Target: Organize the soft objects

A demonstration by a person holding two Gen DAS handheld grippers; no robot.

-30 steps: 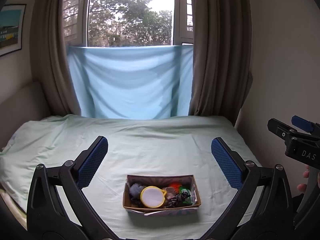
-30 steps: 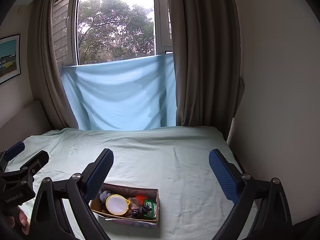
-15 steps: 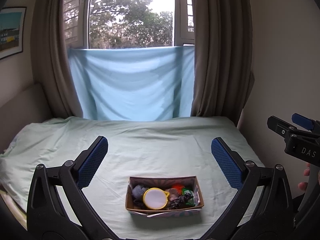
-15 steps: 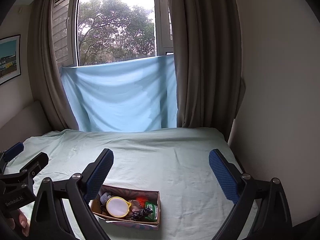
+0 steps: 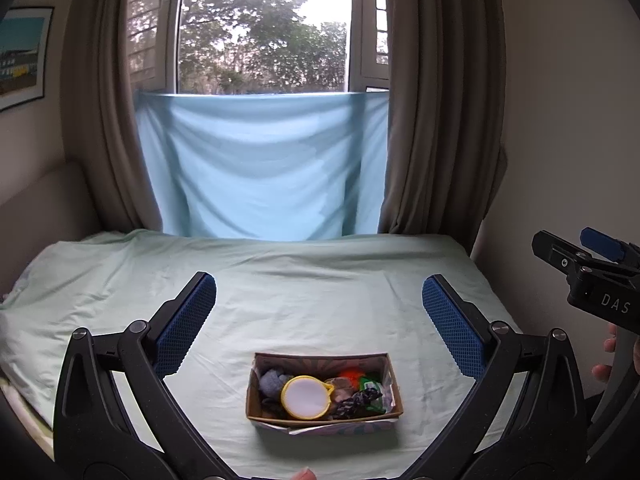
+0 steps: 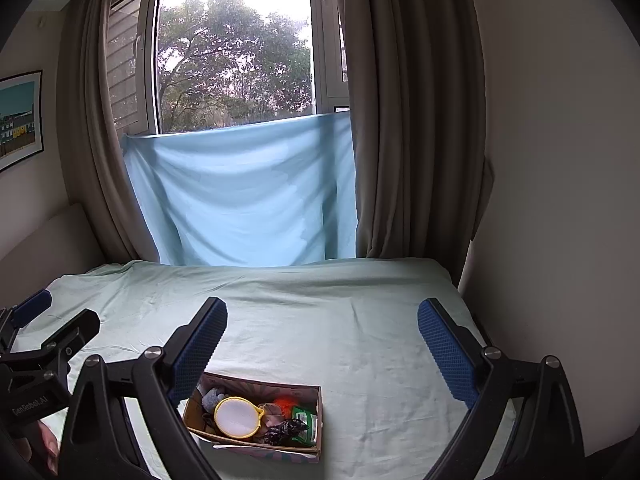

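Observation:
A small cardboard box (image 5: 324, 420) (image 6: 308, 450) sits on the pale green bed sheet (image 5: 312, 300) (image 6: 360, 320) near the front edge. Inside lie a round white pad with a yellow rim (image 5: 305, 396) (image 6: 237, 417), a grey soft piece (image 5: 270, 380), an orange tuft (image 5: 350, 375) (image 6: 283, 403), a green packet (image 5: 370, 384) (image 6: 305, 417) and a dark patterned cloth (image 5: 354, 403) (image 6: 285, 428). My left gripper (image 5: 319, 312) hovers open above the box, nothing between its blue pads. My right gripper (image 6: 322, 330) is open too, with the box below its left finger.
A light blue cloth (image 5: 260, 168) hangs over the lower window between brown curtains (image 5: 432, 120). A wall (image 5: 568, 120) borders the bed on the right. The right gripper's body (image 5: 592, 276) shows at the left view's right edge, the left gripper's body (image 6: 36, 364) at the right view's left edge.
Both cameras have drifted slightly, so the box sits a little lower and to the right in each view. Both grippers stay open and the box's contents are unchanged.

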